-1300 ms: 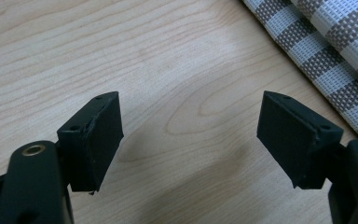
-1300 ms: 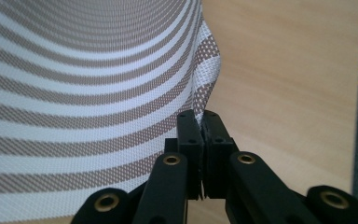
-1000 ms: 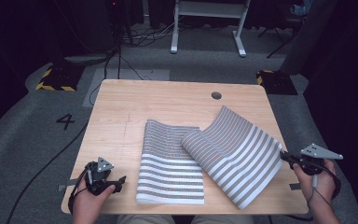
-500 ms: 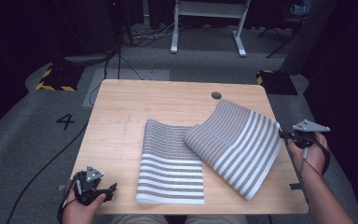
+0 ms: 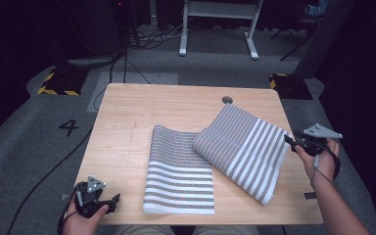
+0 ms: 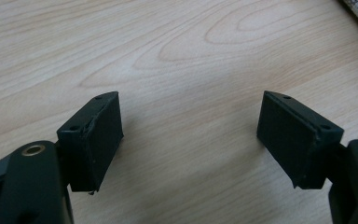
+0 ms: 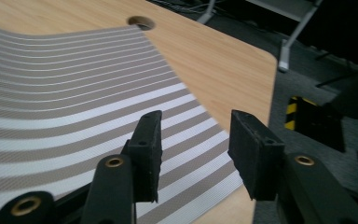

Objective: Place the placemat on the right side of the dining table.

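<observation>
so you're mid-fold on the striped cloth [image 5: 215, 164], which lies across the middle of the wooden surface [image 5: 127, 127], its right part doubled over at an angle toward the right edge. your right gripper [image 5: 293, 143] sits just off that edge by the cloth's far right corner, fingers [image 7: 149, 149] parted a little and holding nothing, the corner right in front of them. your left gripper [image 5: 108, 201] rests at the near left corner of the surface, fingers [image 6: 95, 135] wide apart, empty, well apart from the cloth. next move looks like: close the right fingers on that corner, bring the left across to the near hem, keep the layers together.
</observation>
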